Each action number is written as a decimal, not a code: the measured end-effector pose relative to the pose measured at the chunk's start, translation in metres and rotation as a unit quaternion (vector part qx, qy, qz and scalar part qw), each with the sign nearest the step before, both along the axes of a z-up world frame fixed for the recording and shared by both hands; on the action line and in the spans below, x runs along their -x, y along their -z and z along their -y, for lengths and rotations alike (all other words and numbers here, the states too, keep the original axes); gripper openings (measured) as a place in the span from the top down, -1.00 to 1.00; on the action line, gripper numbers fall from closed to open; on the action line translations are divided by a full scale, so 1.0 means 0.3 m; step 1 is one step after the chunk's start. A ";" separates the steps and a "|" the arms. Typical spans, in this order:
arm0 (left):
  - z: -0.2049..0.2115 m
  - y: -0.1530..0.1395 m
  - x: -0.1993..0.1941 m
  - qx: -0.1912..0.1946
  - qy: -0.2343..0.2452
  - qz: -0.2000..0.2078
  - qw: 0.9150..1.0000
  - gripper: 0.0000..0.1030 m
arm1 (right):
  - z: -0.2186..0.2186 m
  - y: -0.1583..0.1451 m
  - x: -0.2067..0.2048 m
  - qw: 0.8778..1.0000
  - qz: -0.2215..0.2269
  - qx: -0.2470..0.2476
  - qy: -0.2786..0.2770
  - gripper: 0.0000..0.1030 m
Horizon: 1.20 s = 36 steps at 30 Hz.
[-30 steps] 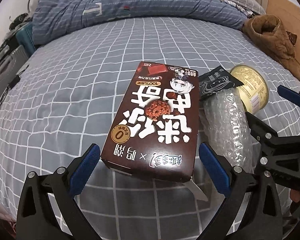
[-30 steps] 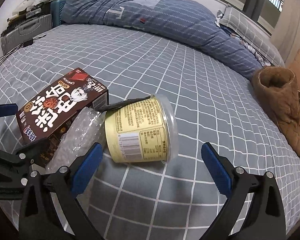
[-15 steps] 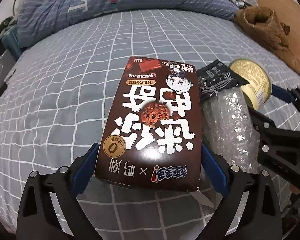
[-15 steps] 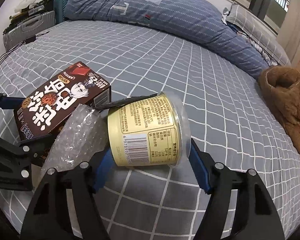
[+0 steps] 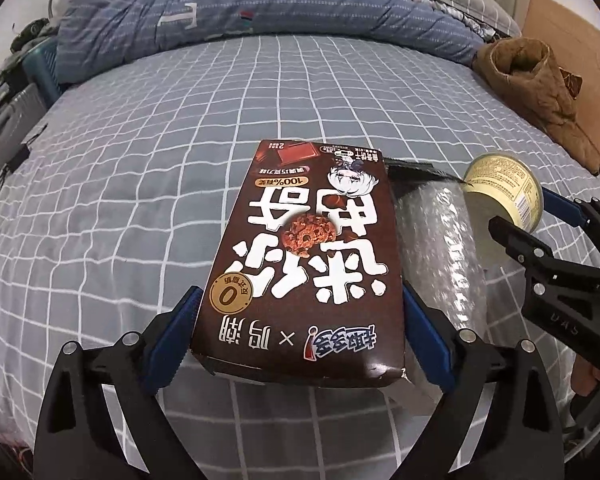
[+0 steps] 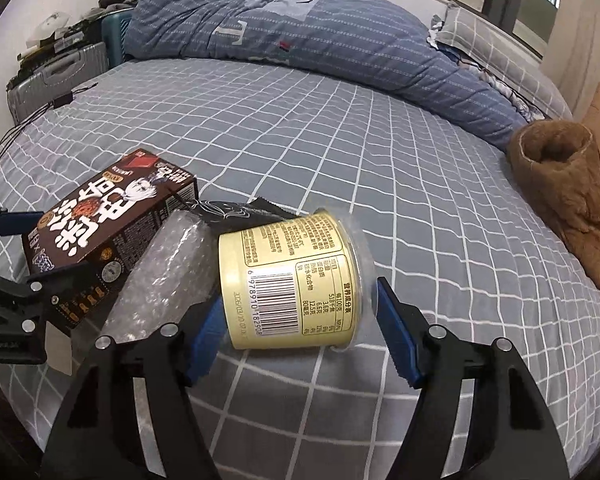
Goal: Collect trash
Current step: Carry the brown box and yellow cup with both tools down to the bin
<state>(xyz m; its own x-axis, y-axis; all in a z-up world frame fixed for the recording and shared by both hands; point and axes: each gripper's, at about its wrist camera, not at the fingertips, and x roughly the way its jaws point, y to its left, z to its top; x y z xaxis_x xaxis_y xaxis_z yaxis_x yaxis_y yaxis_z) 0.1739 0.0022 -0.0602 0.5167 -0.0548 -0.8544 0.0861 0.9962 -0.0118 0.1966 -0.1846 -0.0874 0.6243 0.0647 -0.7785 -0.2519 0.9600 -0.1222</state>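
A brown chocolate snack box (image 5: pixel 300 256) lies on the grey checked bed, also seen in the right wrist view (image 6: pixel 108 220). My left gripper (image 5: pixel 300 332) is shut on the box, its blue pads against both long sides. A pale yellow cup (image 6: pixel 296 280) lies on its side; it also shows in the left wrist view (image 5: pixel 504 188). My right gripper (image 6: pixel 300 328) is shut on the cup, pads at its two sides. A roll of bubble wrap (image 6: pixel 168 276) and a black wrapper (image 6: pixel 236 212) lie between box and cup.
A brown fuzzy boot (image 6: pixel 568 192) lies at the right of the bed. A rumpled blue striped duvet (image 6: pixel 300 32) runs along the far side. A grey suitcase (image 6: pixel 56 76) and cables sit beyond the left edge. The bed's near edge is just below the grippers.
Both grippers moved forward and closed: the left one onto the brown box, the right one onto the yellow cup. The box and cup have lifted slightly at their near ends.
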 end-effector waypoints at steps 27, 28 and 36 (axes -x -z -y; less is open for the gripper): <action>-0.010 -0.159 0.252 0.011 -0.030 0.015 0.999 -0.77 | 0.080 -0.166 0.263 0.997 -0.002 -0.047 0.054 -0.28; -0.010 -0.160 0.252 0.011 -0.030 0.015 0.999 -0.77 | 0.081 -0.173 0.278 0.997 -0.002 -0.048 0.056 -0.28; -0.007 -0.177 0.287 0.014 -0.033 0.018 0.999 -0.77 | 0.082 -0.203 0.366 0.996 -0.006 -0.060 0.062 -0.28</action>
<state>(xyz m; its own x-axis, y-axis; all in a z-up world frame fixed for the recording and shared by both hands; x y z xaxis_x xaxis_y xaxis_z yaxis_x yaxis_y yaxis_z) 0.0879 0.0043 -0.0070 0.5501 -0.0428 -0.8340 0.0205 0.9991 -0.0378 0.0869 -0.2091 -0.0266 0.6242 0.0799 -0.7772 -0.1303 0.9915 -0.0028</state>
